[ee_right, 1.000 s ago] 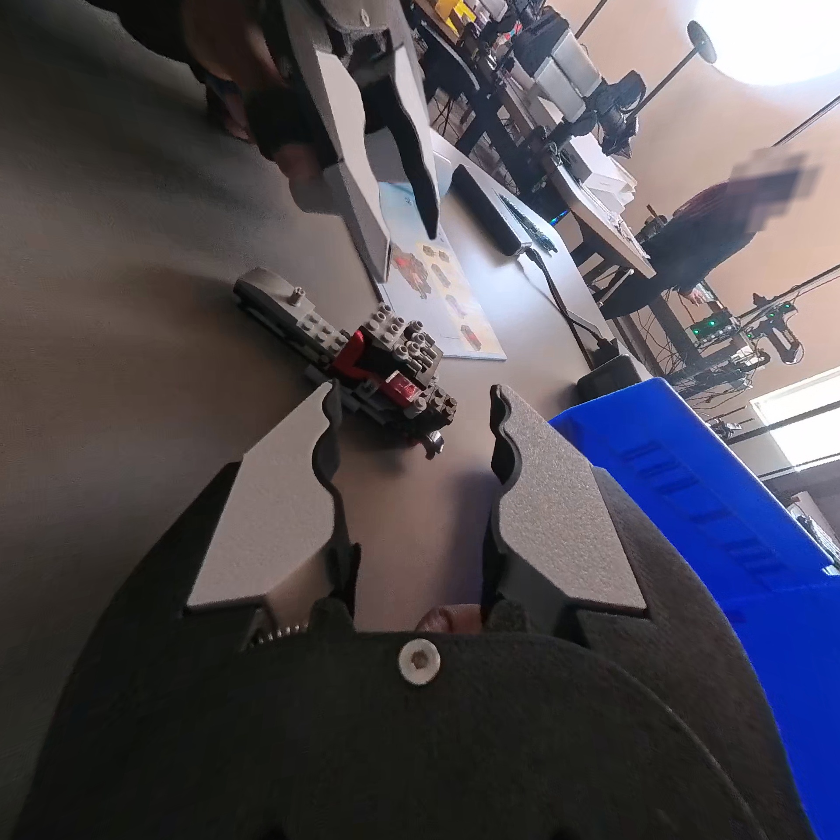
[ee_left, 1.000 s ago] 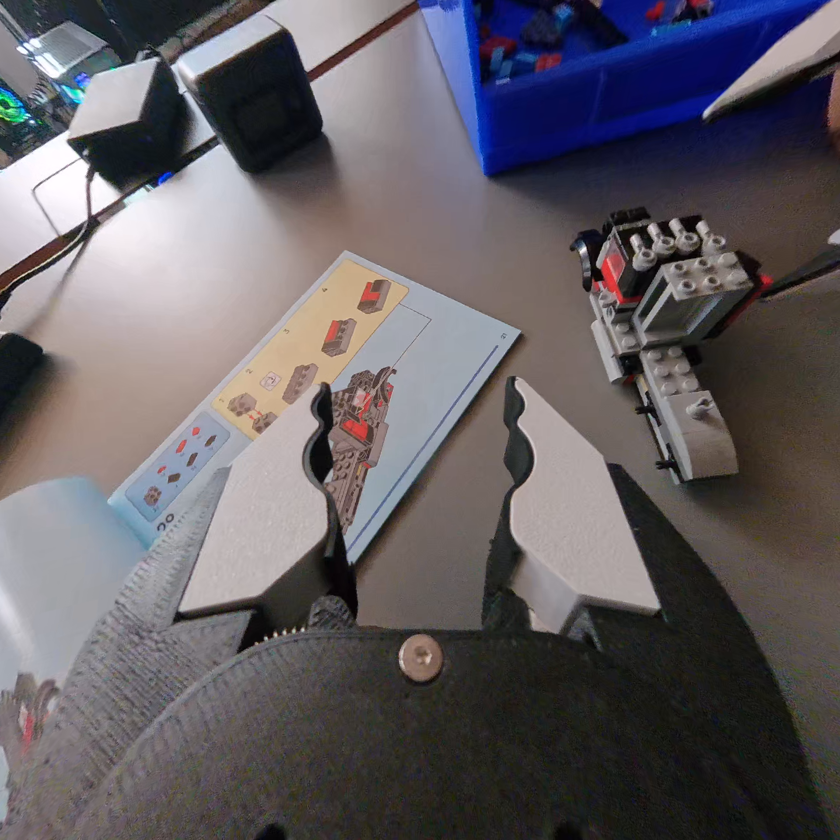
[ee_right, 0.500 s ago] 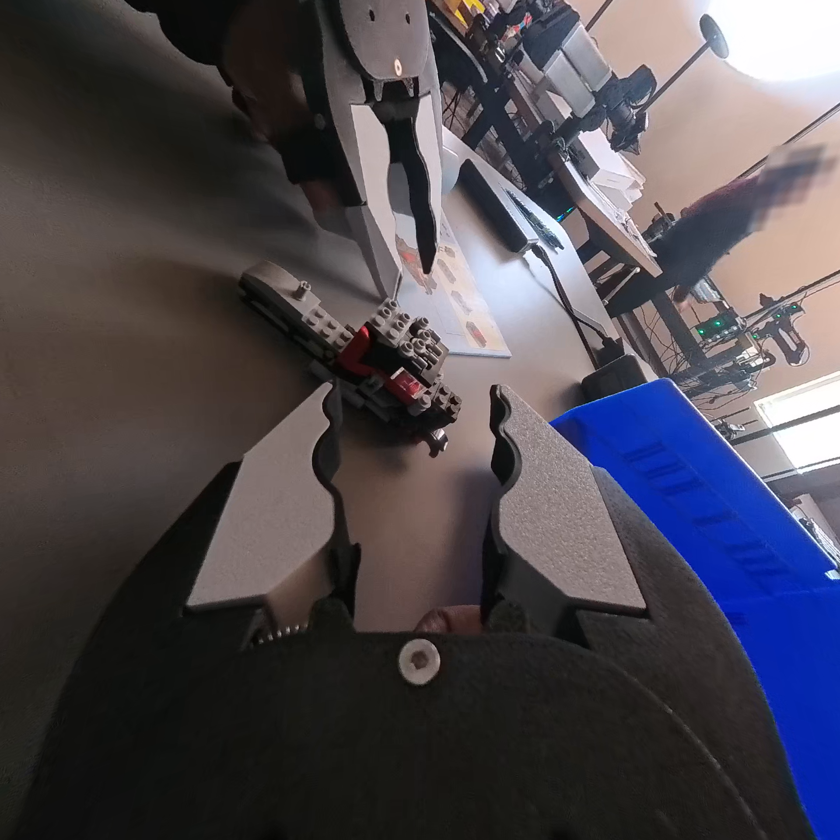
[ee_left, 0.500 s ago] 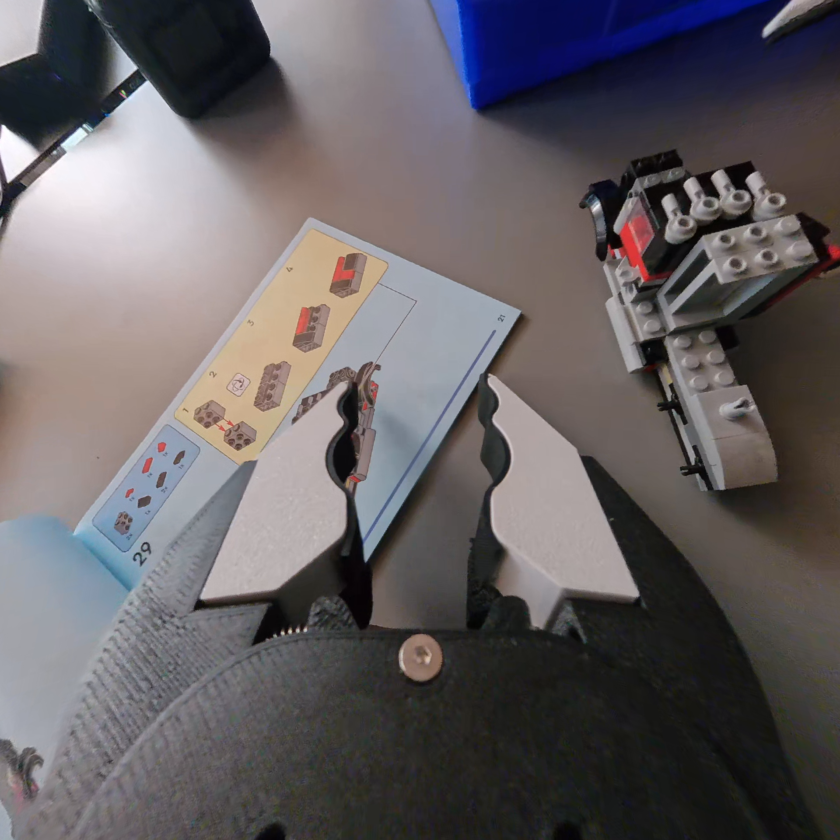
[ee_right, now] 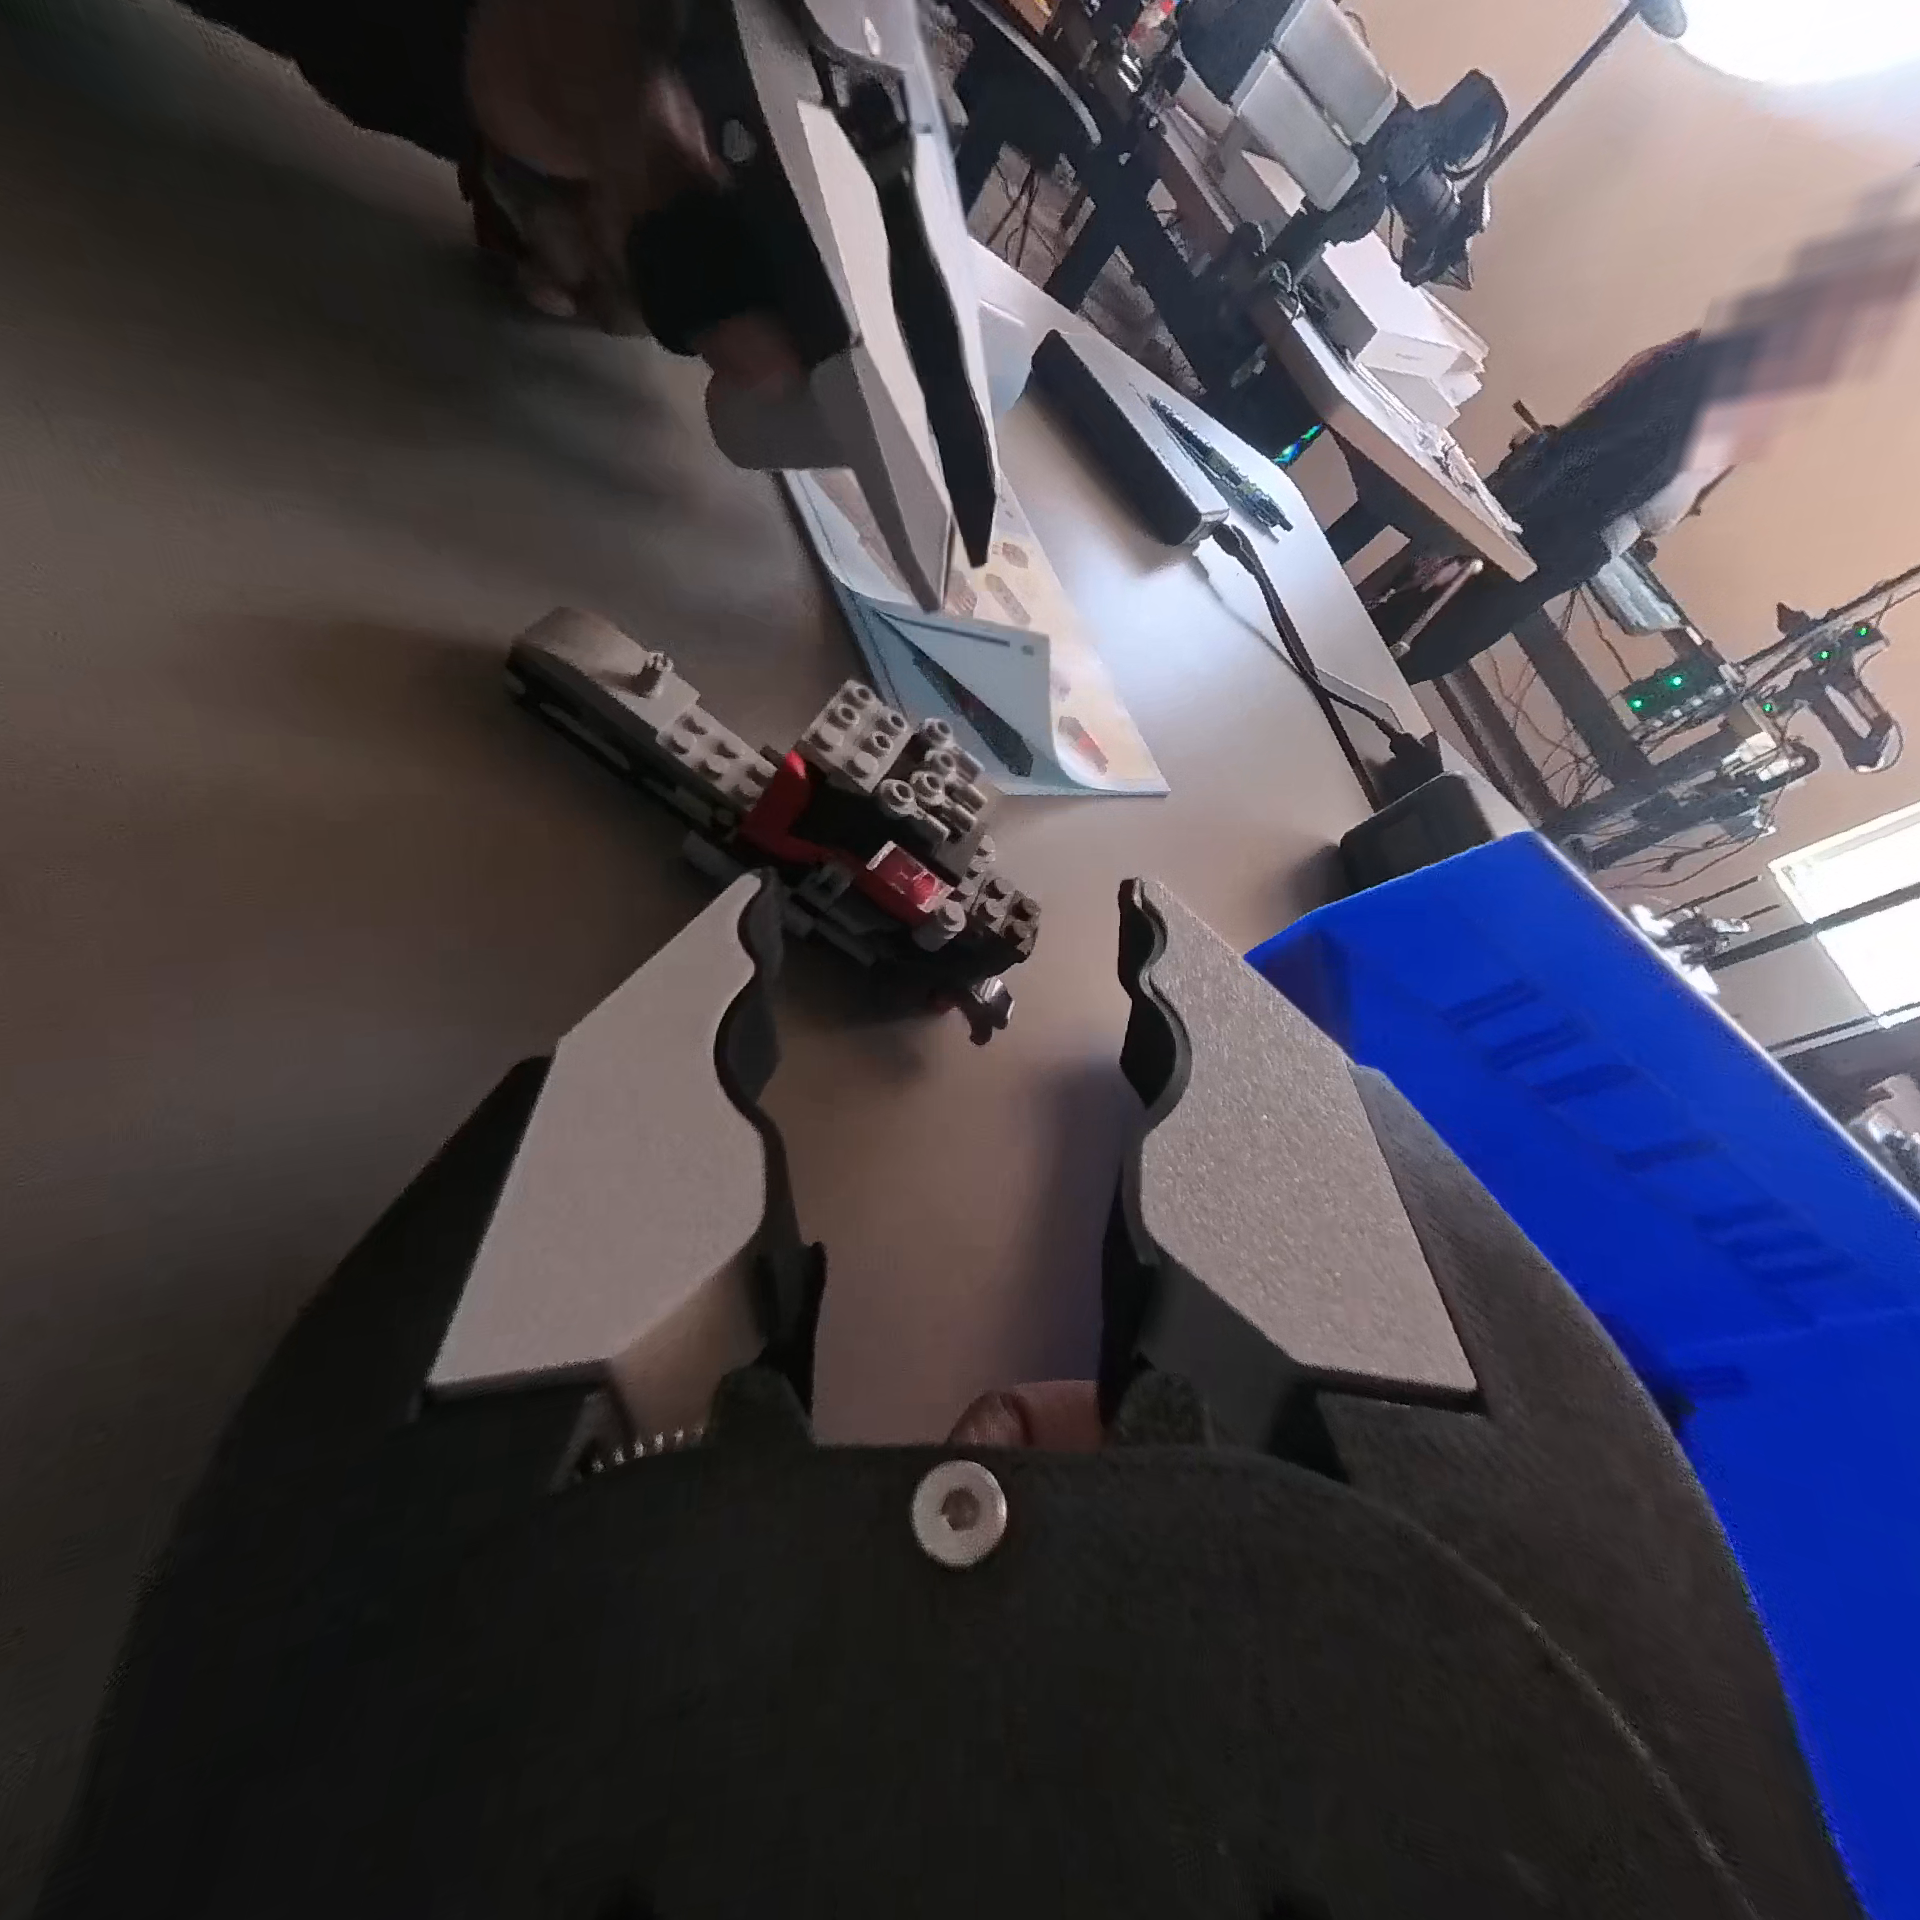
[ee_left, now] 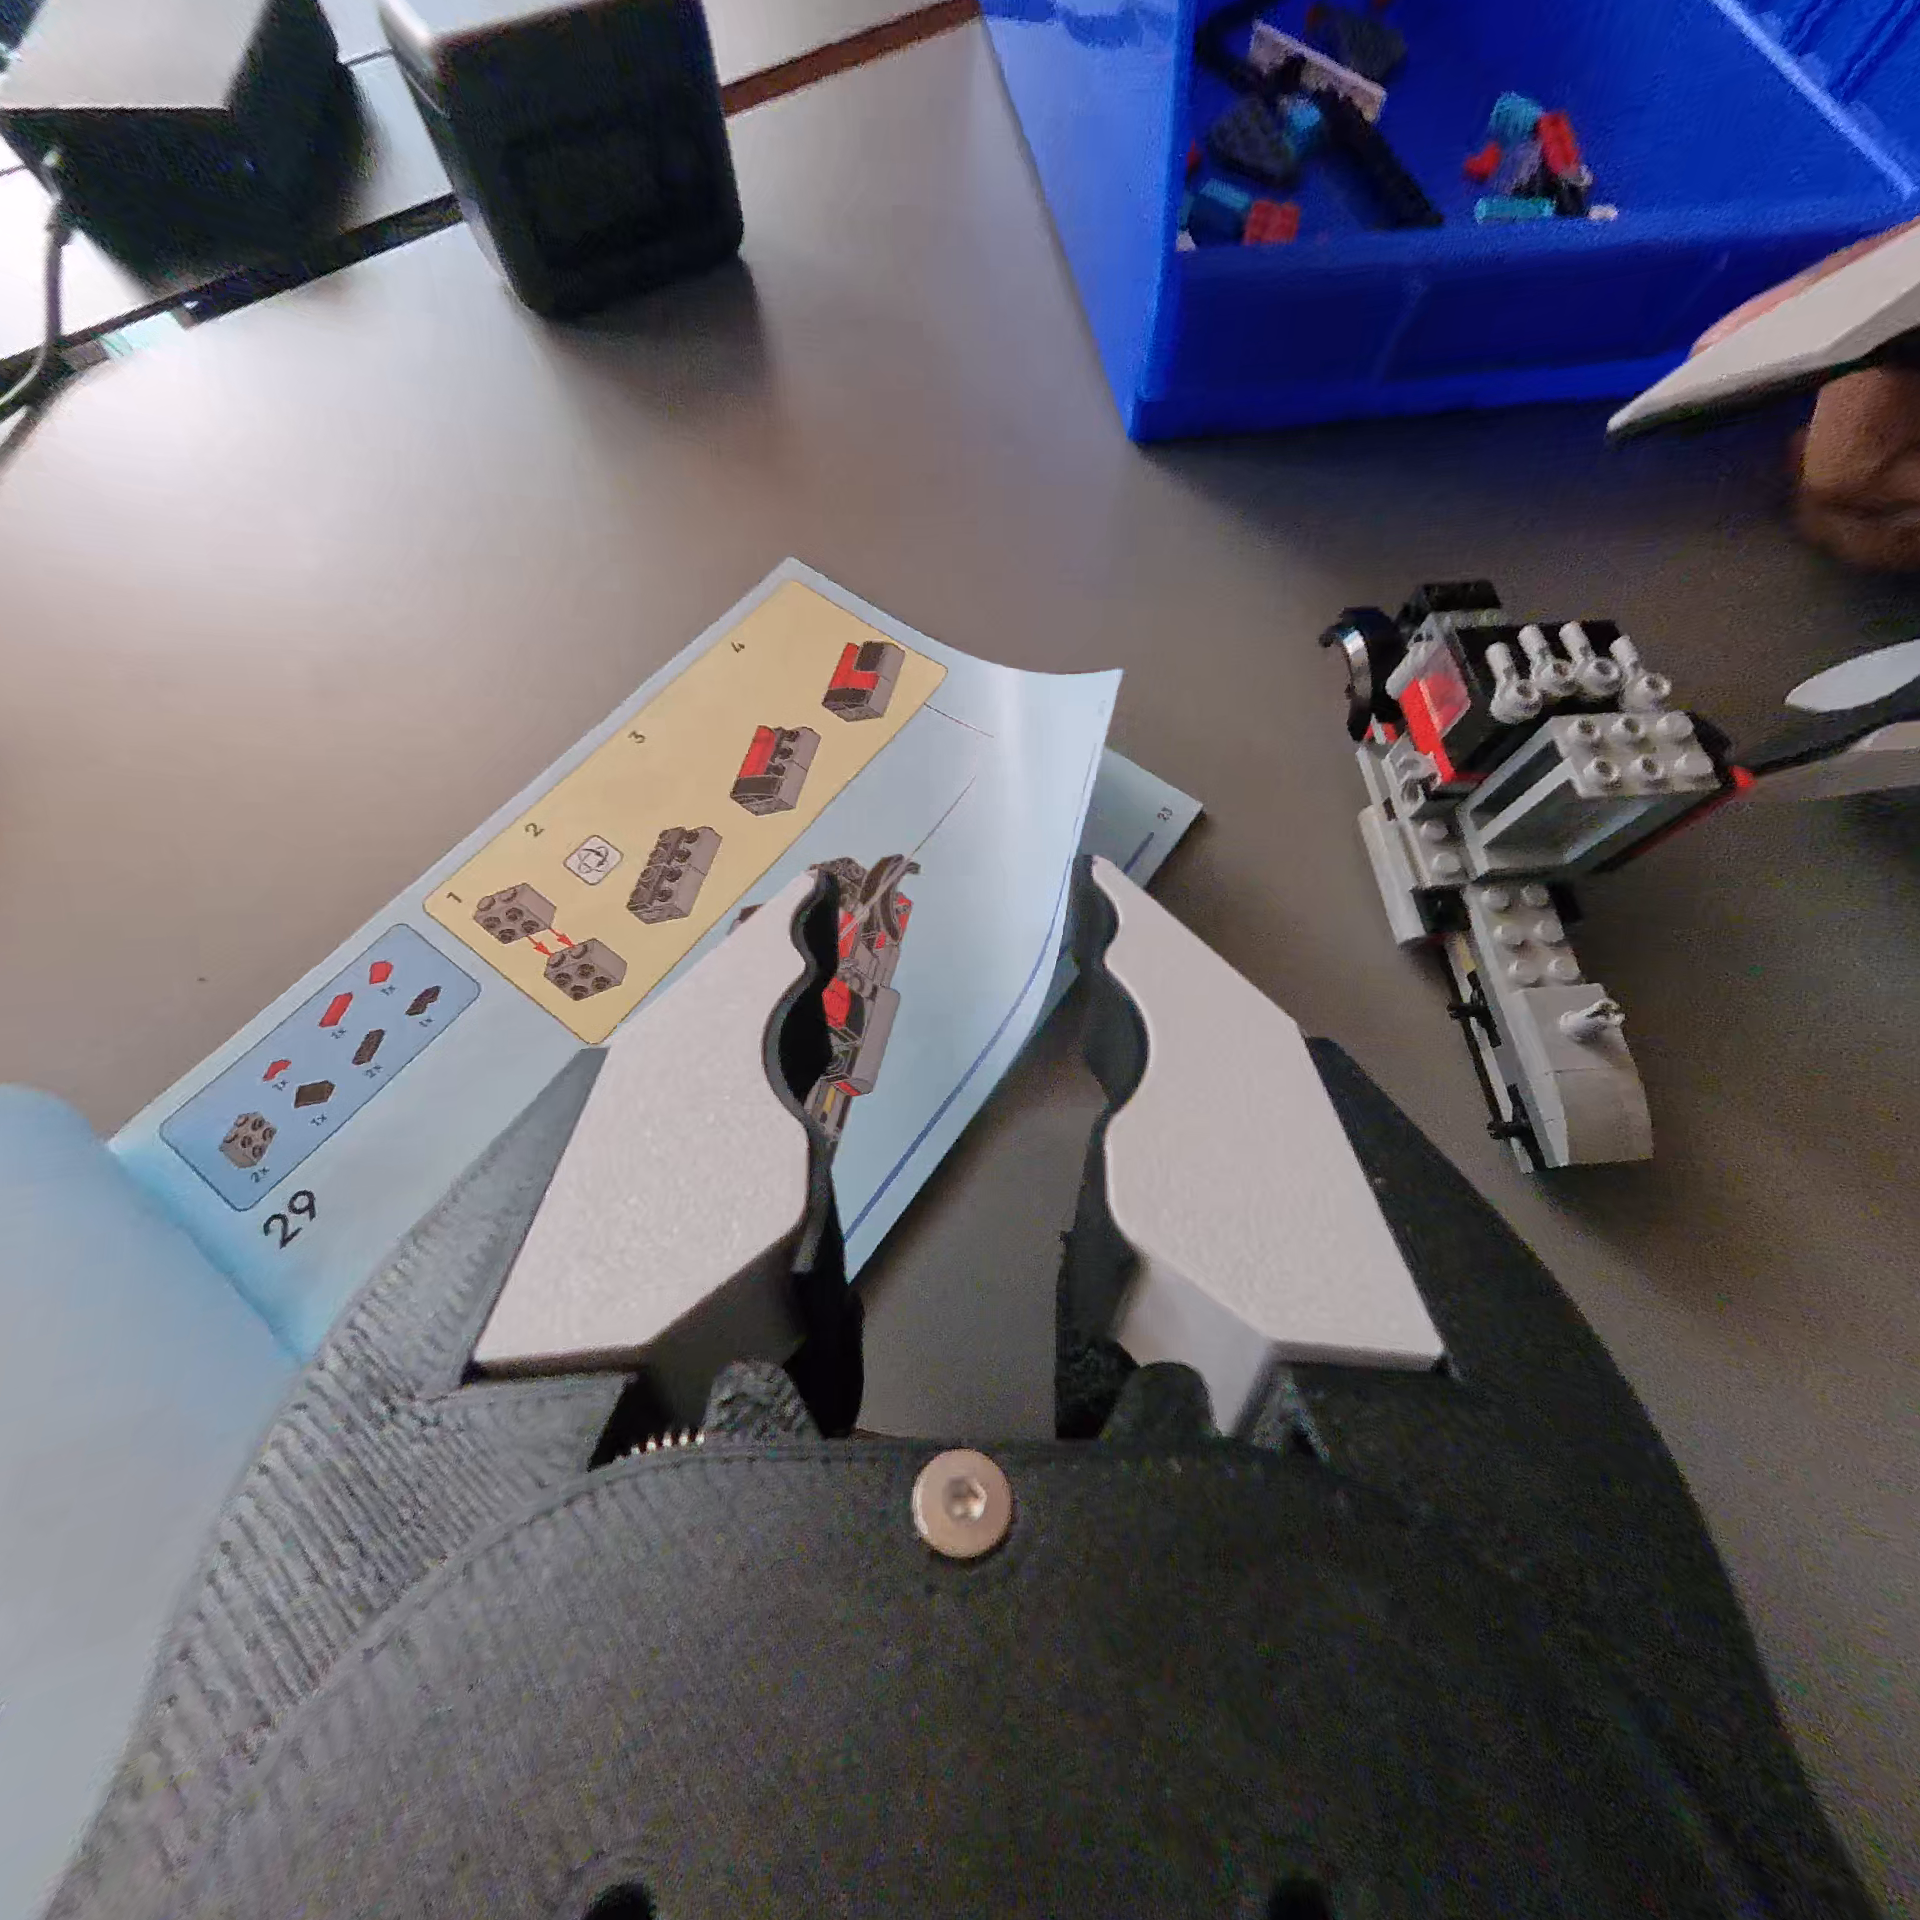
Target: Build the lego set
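The partly built grey, black and red Lego model (ee_left: 1507, 831) lies on the dark table, right of the open instruction booklet (ee_left: 727, 790). My left gripper (ee_left: 951, 878) is open over the booklet's right edge. The top page curls up between its fingers and rests against the right finger, not pinched. My right gripper (ee_right: 940, 899) is open and empty, low over the table, with its left fingertip just short of the model (ee_right: 831, 790). Its fingers (ee_left: 1766, 353) show at the right edge of the left wrist view. The left gripper (ee_right: 956, 582) stands over the booklet (ee_right: 1039, 707).
A blue bin (ee_left: 1351, 301) with several loose bricks stands at the back right, close beside my right gripper (ee_right: 1558, 1091). Two black speakers (ee_left: 592, 135) stand at the back left. A black bar and cable (ee_right: 1122, 436) lie beyond the booklet. A person sits at a far desk.
The left gripper dropped onto the booklet's edge, narrowed a little, and the top page has lifted, showing the page beneath. The right gripper has crept slightly closer to the model.
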The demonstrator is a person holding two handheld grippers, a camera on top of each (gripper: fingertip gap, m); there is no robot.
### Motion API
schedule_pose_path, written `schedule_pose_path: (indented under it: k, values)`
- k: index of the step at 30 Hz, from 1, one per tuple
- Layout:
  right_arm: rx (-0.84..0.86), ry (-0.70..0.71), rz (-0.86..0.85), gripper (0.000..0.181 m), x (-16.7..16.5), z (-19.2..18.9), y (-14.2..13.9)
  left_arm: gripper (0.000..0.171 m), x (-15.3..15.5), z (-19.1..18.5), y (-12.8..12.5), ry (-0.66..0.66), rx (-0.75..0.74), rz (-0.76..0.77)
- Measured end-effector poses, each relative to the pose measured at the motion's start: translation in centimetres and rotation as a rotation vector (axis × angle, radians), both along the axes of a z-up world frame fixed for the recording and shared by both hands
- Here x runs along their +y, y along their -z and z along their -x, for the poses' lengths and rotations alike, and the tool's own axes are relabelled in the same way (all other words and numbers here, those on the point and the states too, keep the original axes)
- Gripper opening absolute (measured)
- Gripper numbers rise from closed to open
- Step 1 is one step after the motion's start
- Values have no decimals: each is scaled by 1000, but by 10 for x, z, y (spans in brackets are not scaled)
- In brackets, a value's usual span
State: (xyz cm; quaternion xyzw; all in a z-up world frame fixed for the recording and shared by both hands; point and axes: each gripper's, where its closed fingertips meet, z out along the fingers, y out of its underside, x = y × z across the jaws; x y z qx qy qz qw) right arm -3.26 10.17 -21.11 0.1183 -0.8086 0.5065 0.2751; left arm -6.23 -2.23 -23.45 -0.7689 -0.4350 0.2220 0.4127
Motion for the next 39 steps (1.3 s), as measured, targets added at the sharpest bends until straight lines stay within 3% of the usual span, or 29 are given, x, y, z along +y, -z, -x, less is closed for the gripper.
schedule_pose_path:
  k: [11,22,32,39]
  values:
    - [-210,57,191,59,-12,15,-44,26,-3,2,-4,-32,6,-36]
    - [-231,57,191,59,-12,14,-41,1,12,1,0,-4,-38,-60]
    - [-258,73,188,58,-8,19,-39,1,15,0,1,5,-43,-54]
    - [-252,130,67,54,-35,43,-34,1,15,-1,-2,10,-26,-76]
